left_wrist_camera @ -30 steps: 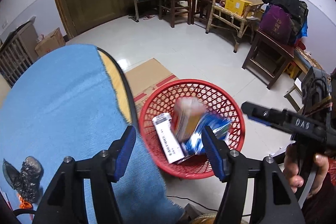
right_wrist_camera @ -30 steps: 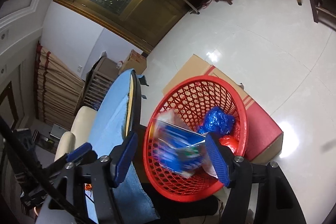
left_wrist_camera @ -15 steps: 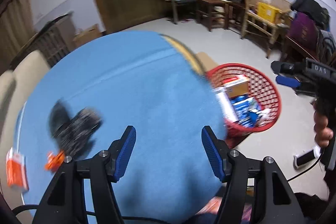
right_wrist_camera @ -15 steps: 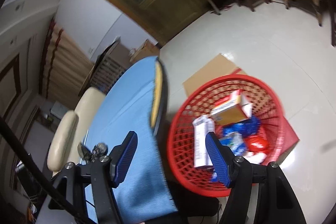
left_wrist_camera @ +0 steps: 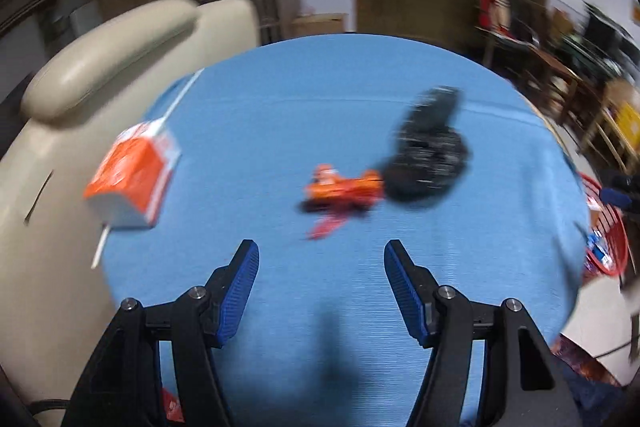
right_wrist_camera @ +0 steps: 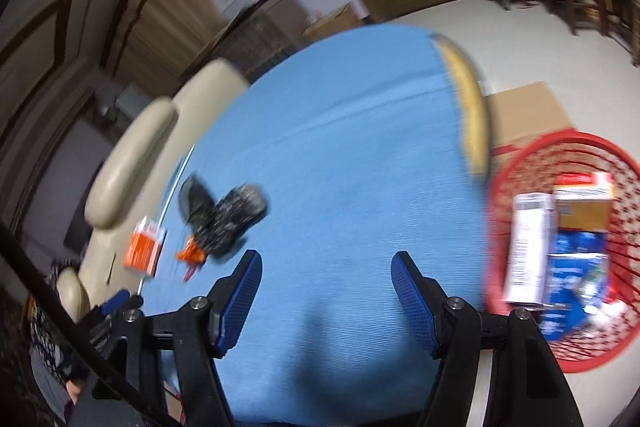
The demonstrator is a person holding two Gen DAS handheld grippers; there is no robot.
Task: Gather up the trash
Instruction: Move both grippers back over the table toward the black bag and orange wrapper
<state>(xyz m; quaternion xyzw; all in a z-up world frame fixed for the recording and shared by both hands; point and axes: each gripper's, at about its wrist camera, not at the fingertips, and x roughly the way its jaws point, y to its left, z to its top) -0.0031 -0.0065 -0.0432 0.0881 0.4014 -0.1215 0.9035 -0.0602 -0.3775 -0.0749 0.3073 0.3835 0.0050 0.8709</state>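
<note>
- While both views are smearing with motion blur, the left tongs [left_wrist_camera: 321, 261] are hanging over the round bench [left_wrist_camera: 320, 115], their ribbed blue pads standing apart with nothing between them.
- The right tongs [right_wrist_camera: 326, 273] are likewise gaping over the same bench, holding nothing.
- A finely ribbed blue cloth is covering the bench top, and a yellowish rim [right_wrist_camera: 466, 95] is showing at the edge where the cloth stops.
- A crumpled black plastic bag [left_wrist_camera: 428, 151], glossy and lumpy, is lying on the cloth beyond the left tongs.
- A crinkled orange wrapper [left_wrist_camera: 340, 189] is touching the bag's near side.
- A small orange-and-white carton [left_wrist_camera: 132, 175], box-shaped, is sitting near the bench's left edge, well apart from the wrapper.
- A thin white stick [left_wrist_camera: 100, 247] is lying along that edge by the carton.
- A red plastic mesh basket [right_wrist_camera: 520, 163] is standing on the floor just beside the bench, holding a long white box [right_wrist_camera: 528, 247], a brown-and-white carton [right_wrist_camera: 584, 203] and blue packets [right_wrist_camera: 576, 267].
- A flattened cardboard sheet [right_wrist_camera: 524, 111] is lying under the basket on the pale glossy floor.
- A cream padded sofa [left_wrist_camera: 120, 39] with rounded cushions is standing behind the bench.
</note>
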